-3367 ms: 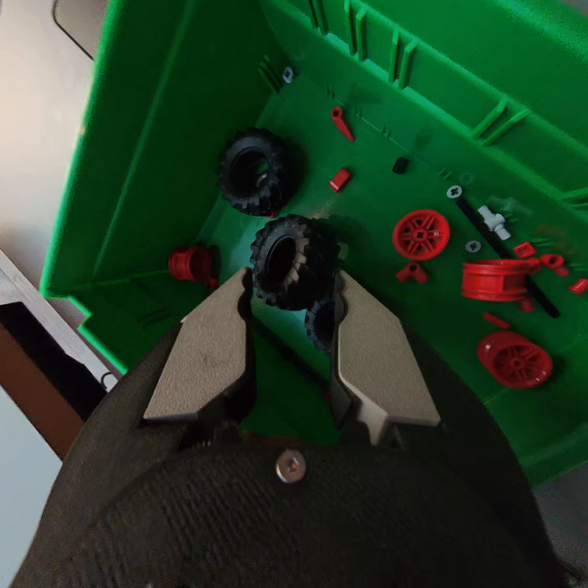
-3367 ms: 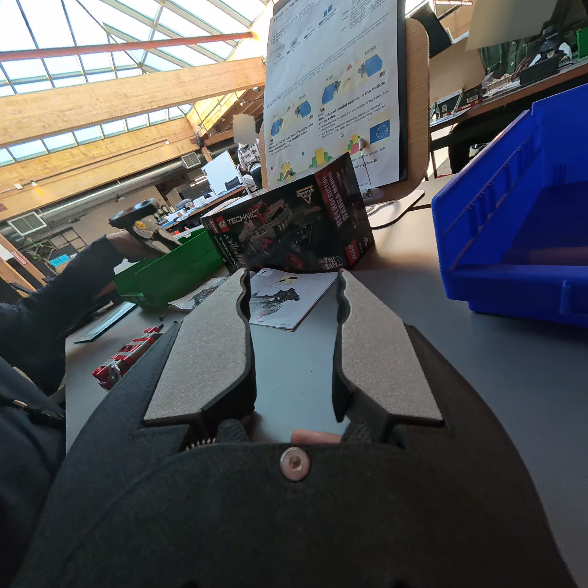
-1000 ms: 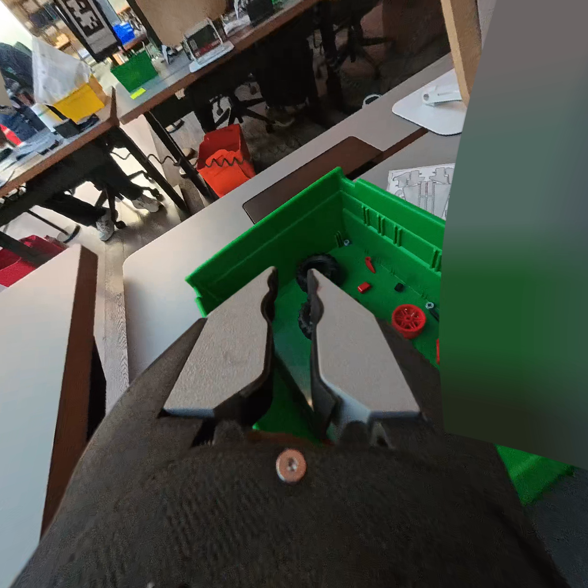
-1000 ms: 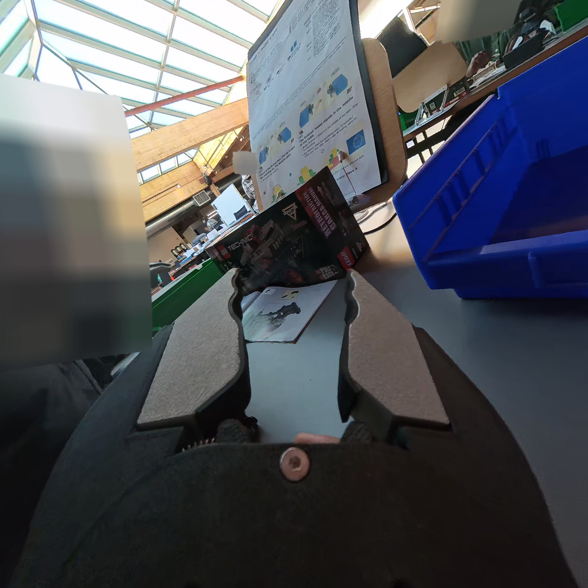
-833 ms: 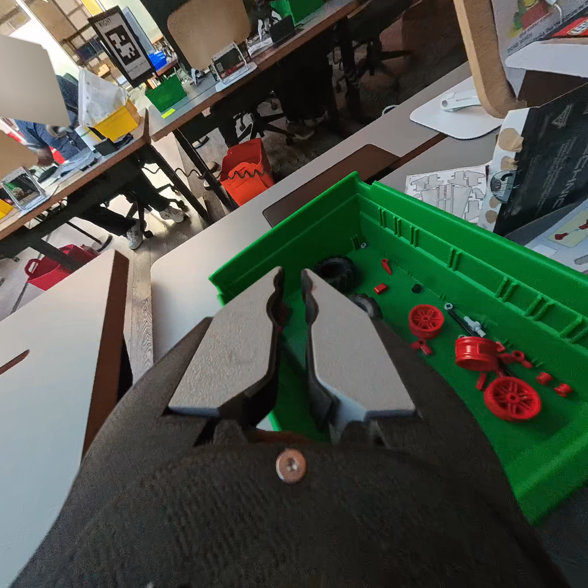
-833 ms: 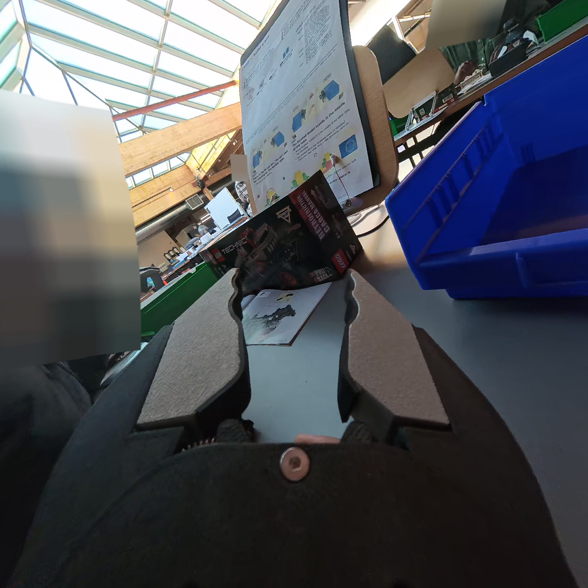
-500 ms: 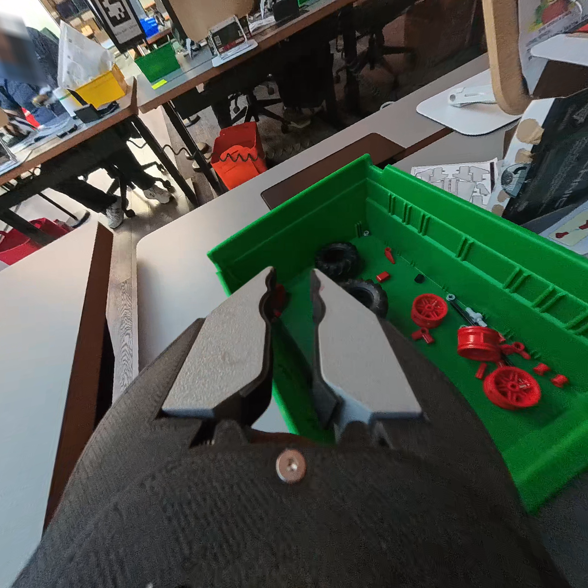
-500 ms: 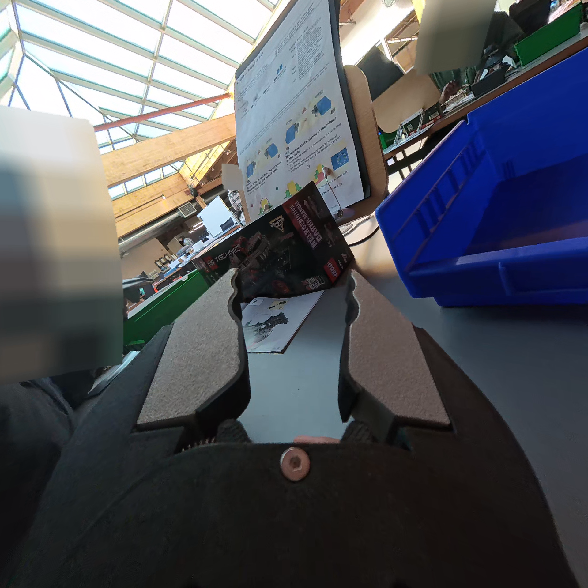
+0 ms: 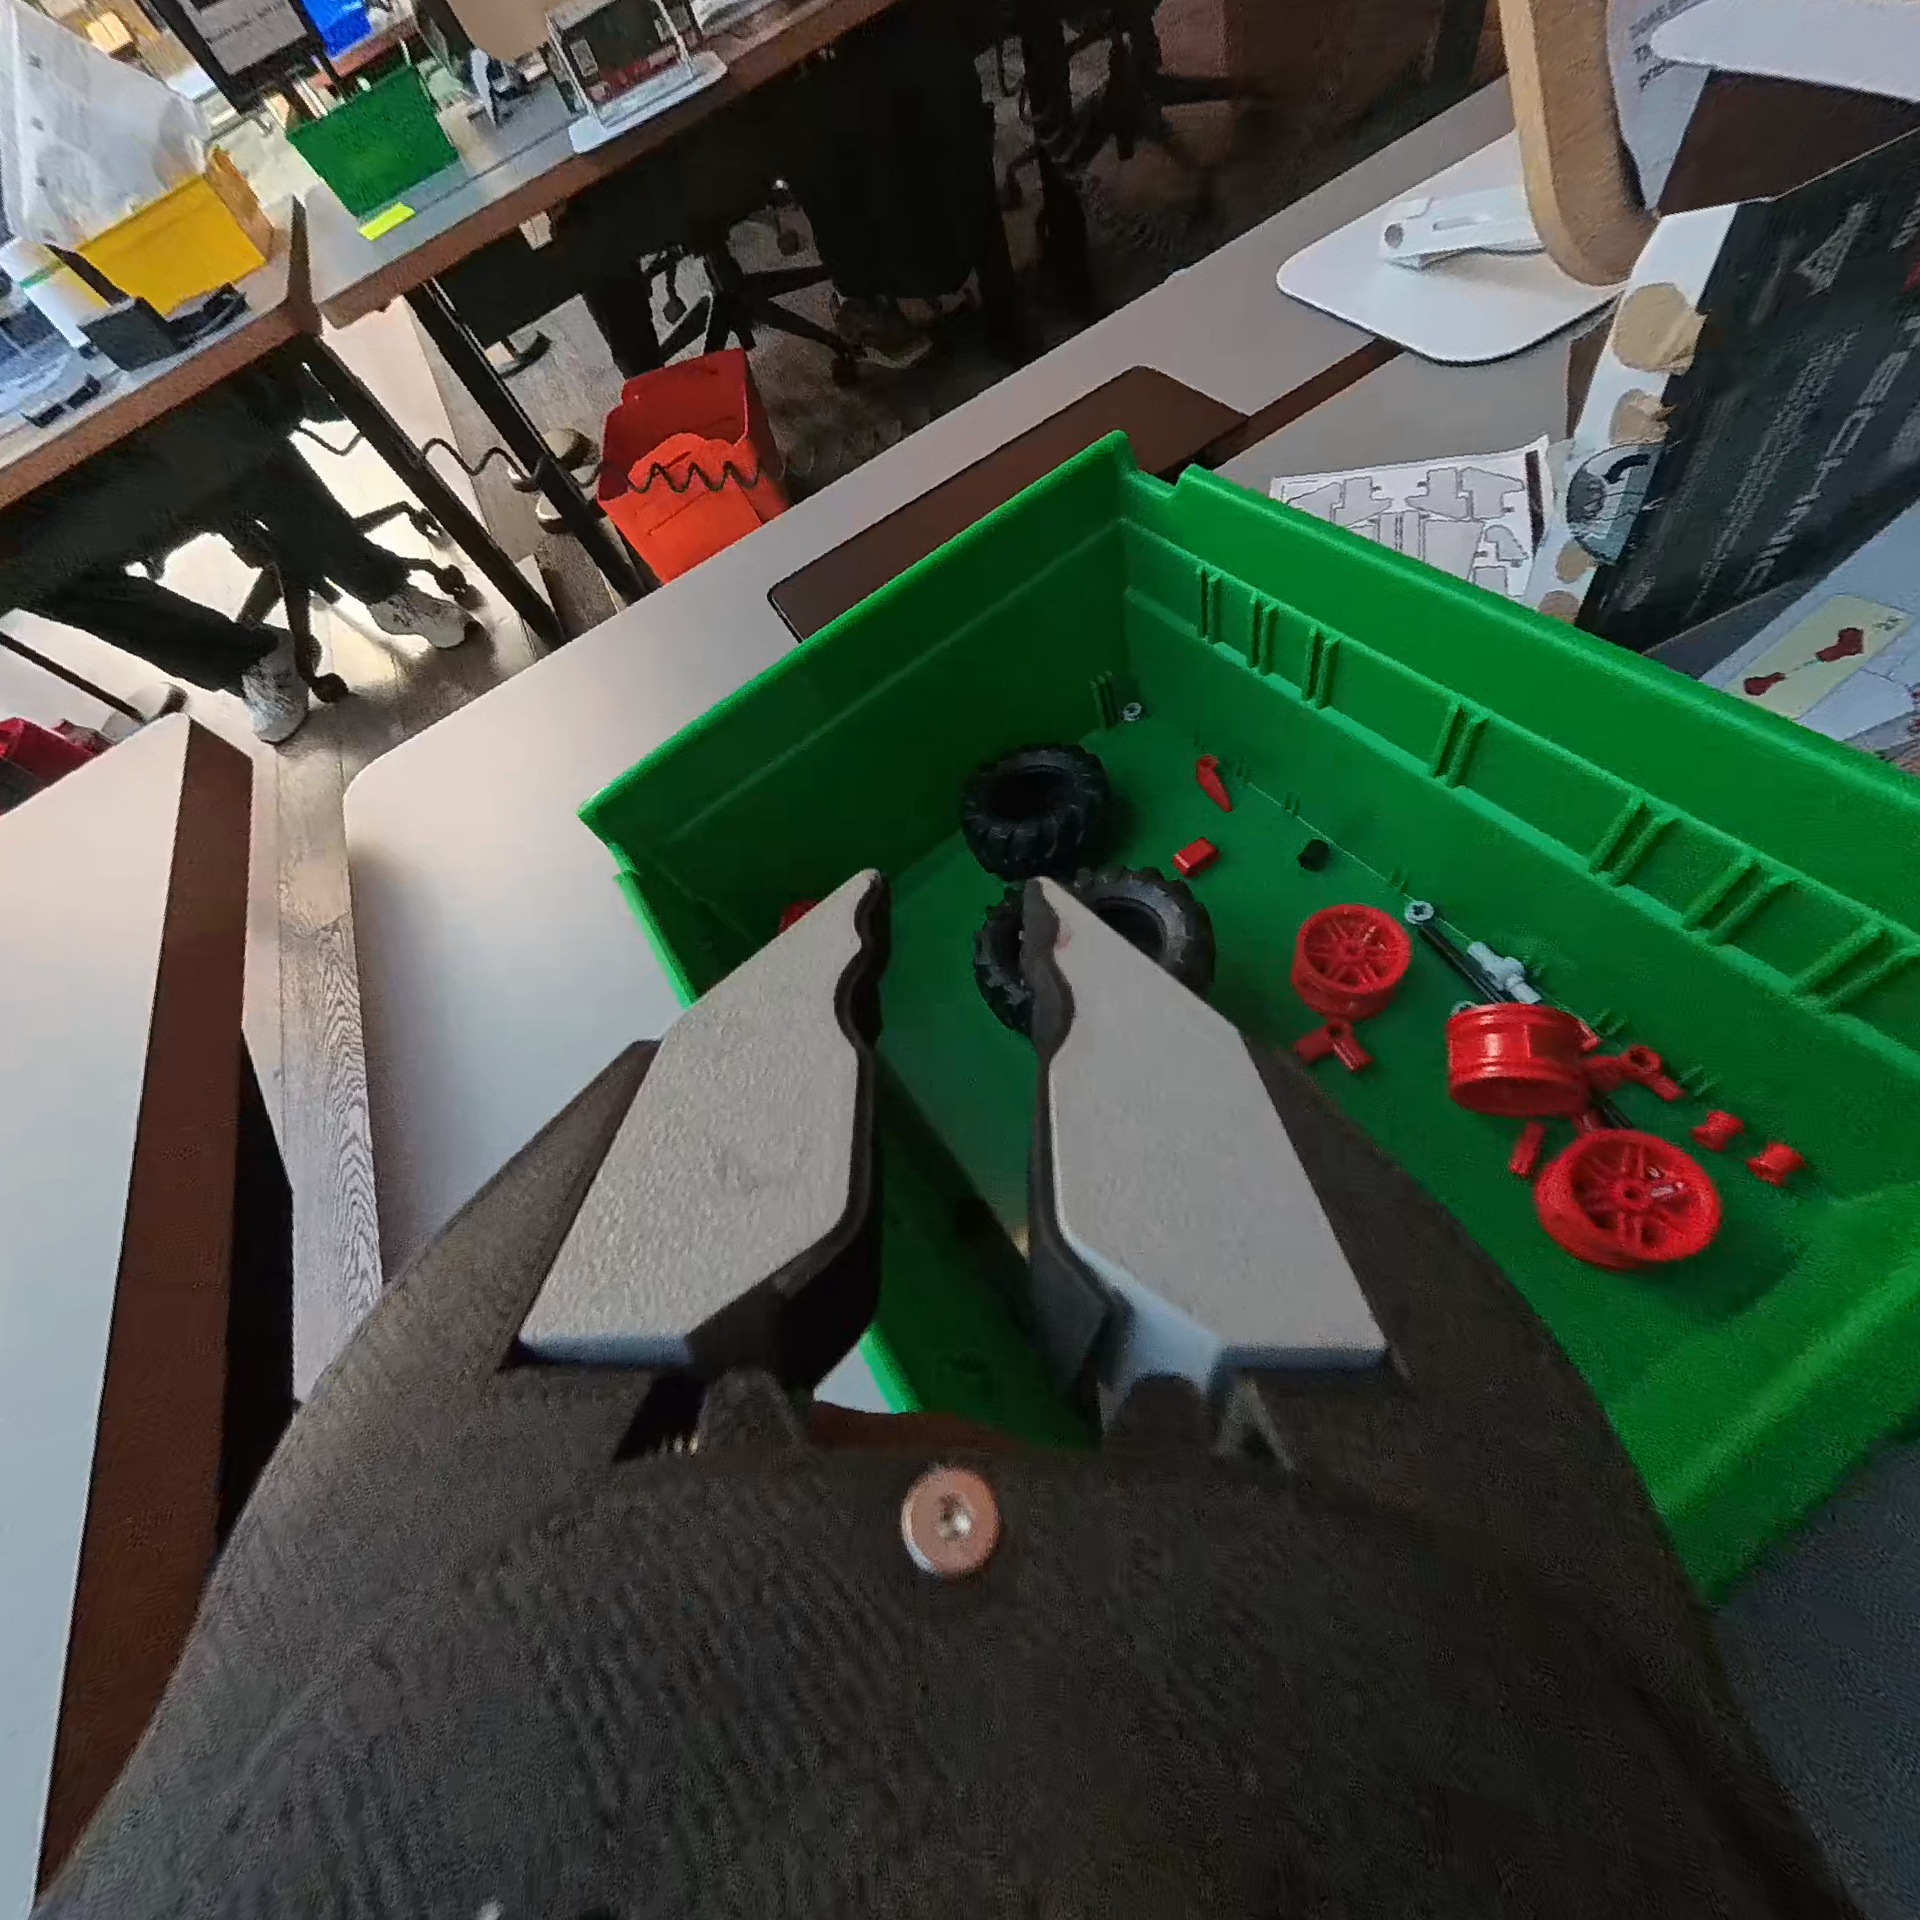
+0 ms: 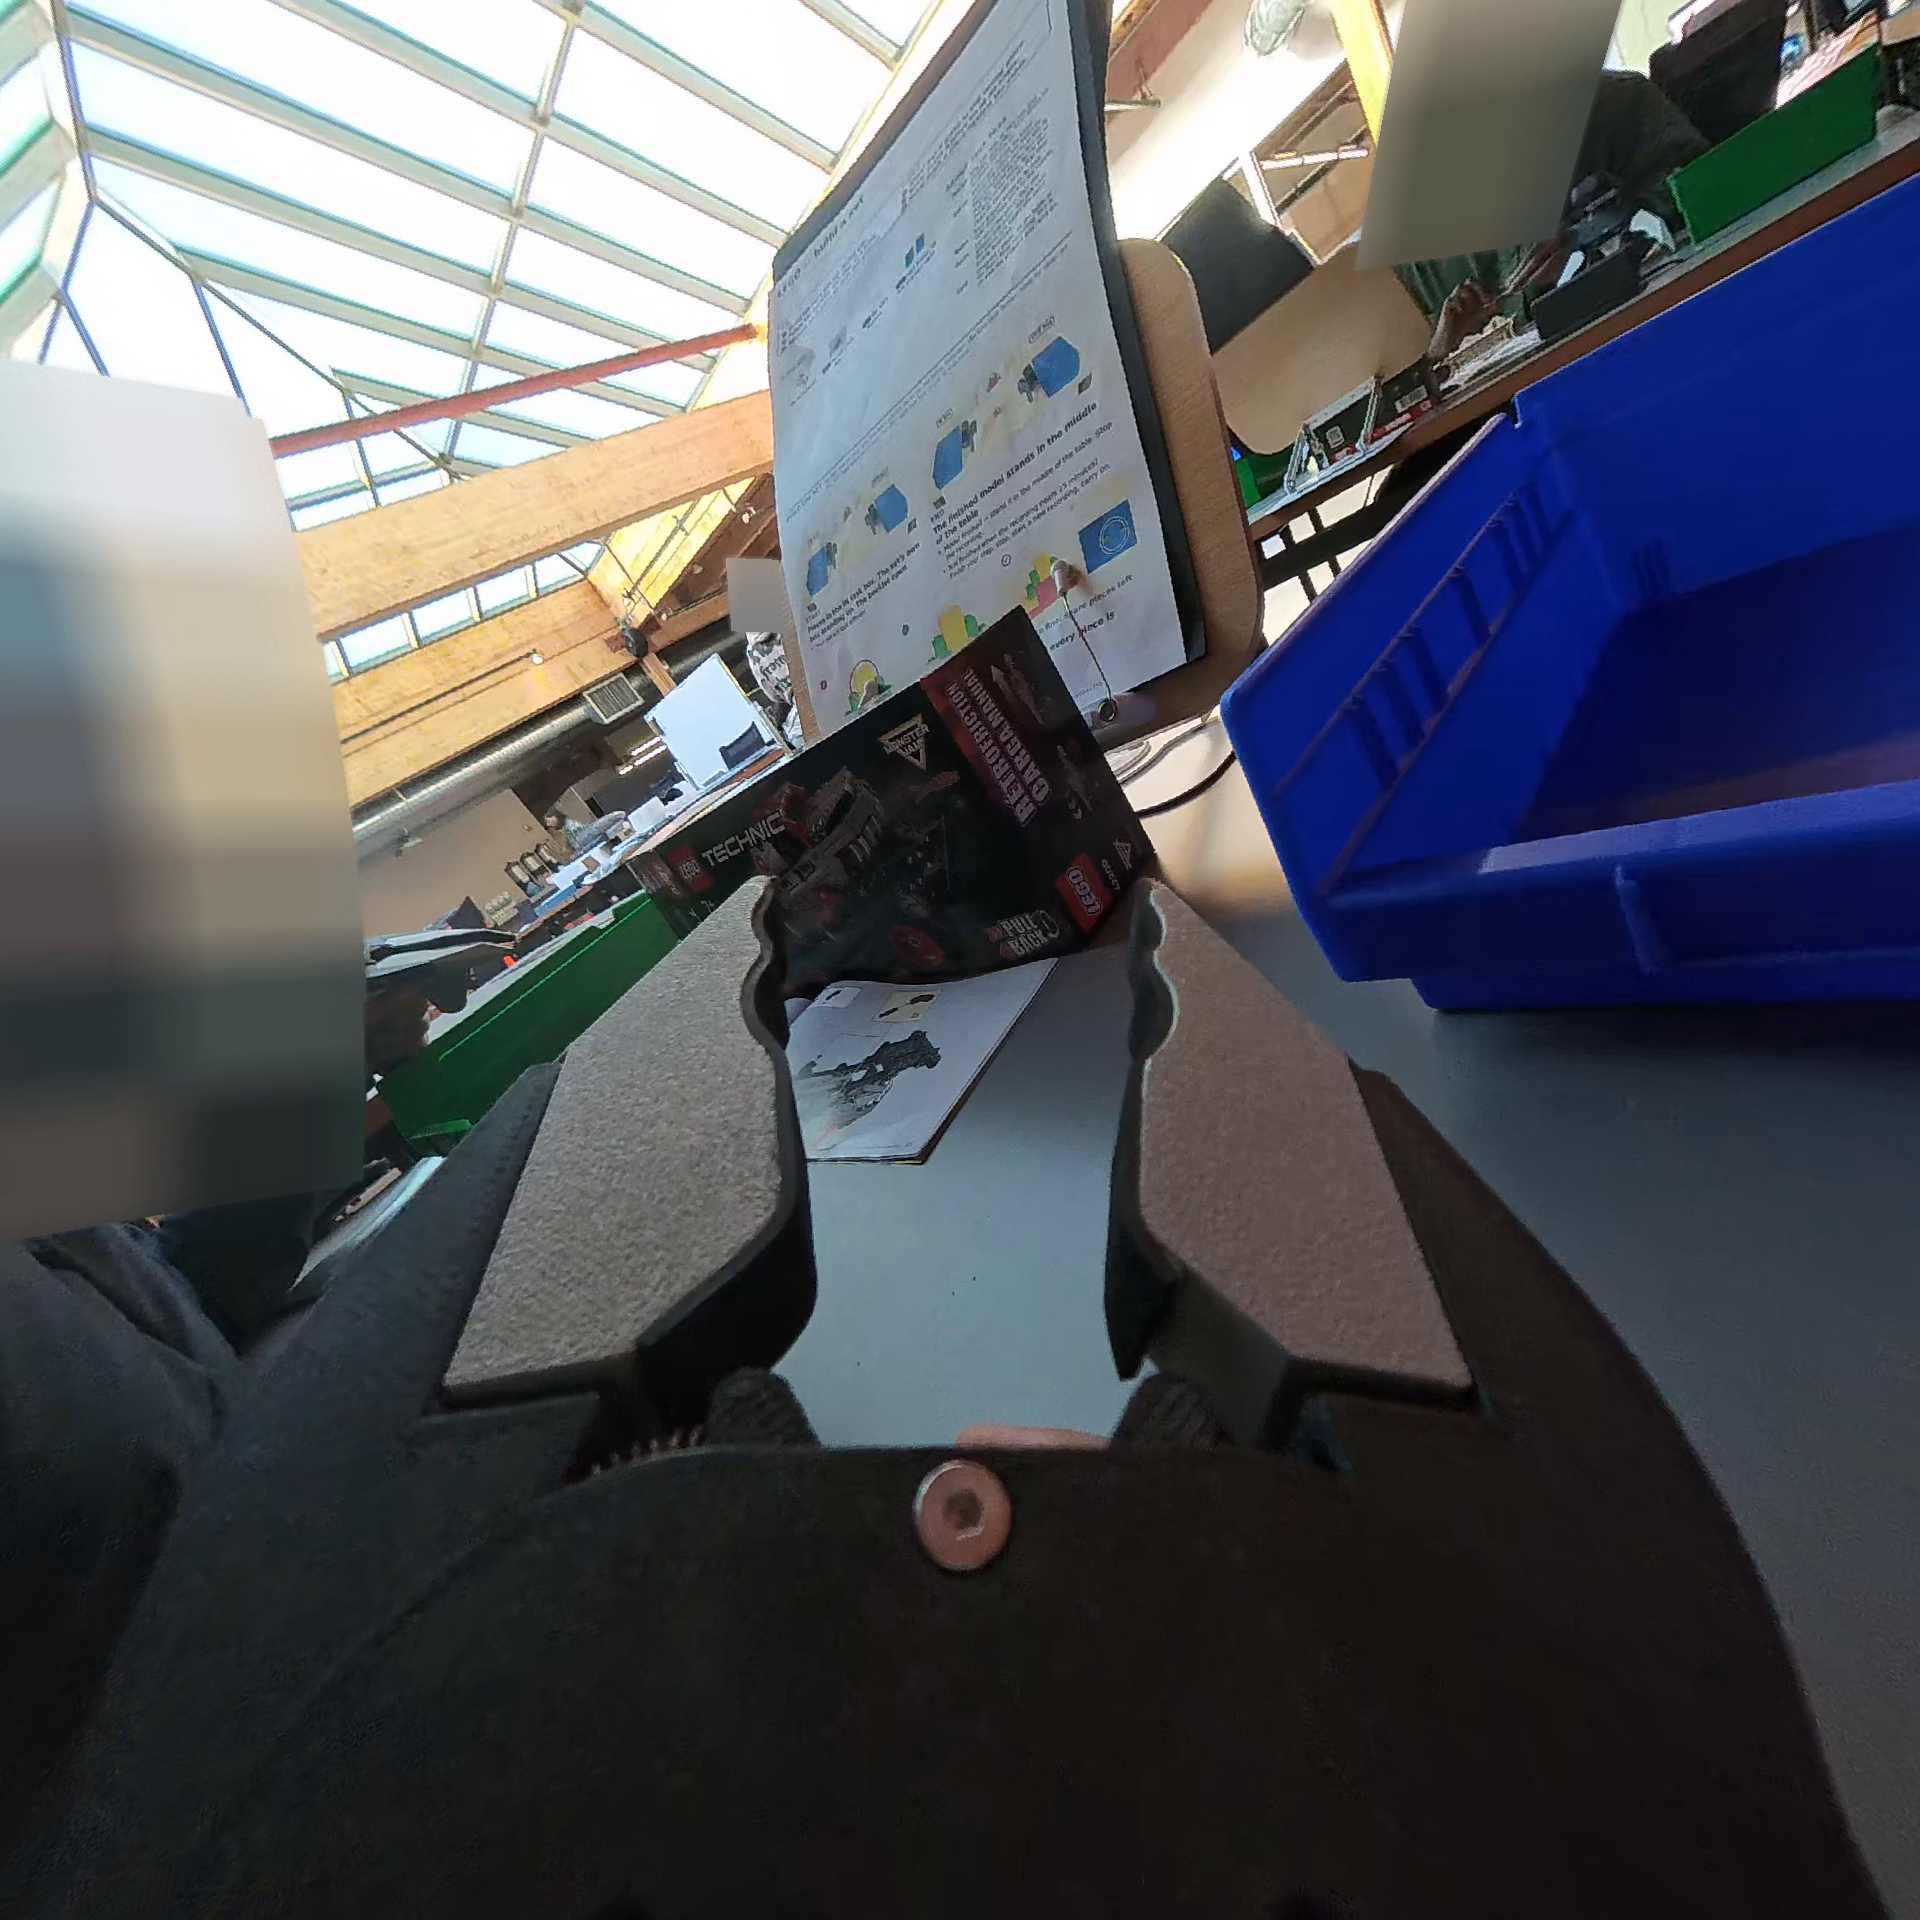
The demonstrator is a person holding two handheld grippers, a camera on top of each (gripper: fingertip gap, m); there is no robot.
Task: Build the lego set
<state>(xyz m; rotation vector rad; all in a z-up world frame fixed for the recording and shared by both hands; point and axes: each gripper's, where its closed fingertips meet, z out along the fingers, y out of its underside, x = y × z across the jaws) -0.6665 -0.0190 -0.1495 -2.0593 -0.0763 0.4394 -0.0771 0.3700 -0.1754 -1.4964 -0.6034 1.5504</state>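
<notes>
Lego parts lie loose in the green bin [image 9: 904, 665]: black tyres [image 9: 1034, 808], red hubs [image 9: 1626, 1197], small pins. The left gripper [image 9: 954, 914] hovers above the bin, fingers apart and empty. The right gripper [image 10: 948, 940] rests agape over the table (near the booklet [image 10: 914, 1049]). Parts-picking seems underway; next, likely drop onto a tyre and close.

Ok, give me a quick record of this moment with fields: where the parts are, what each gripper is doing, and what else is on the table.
Parts bin: green bin on the table
Tyres: three black tyres loose in the bin
Wheels: three red wheel hubs and small red pieces in the bin
Left gripper: open, empty, above the bin's near corner
Right gripper: open, empty, low over the table
Table items: set box, instruction booklet, blue bin
</notes>
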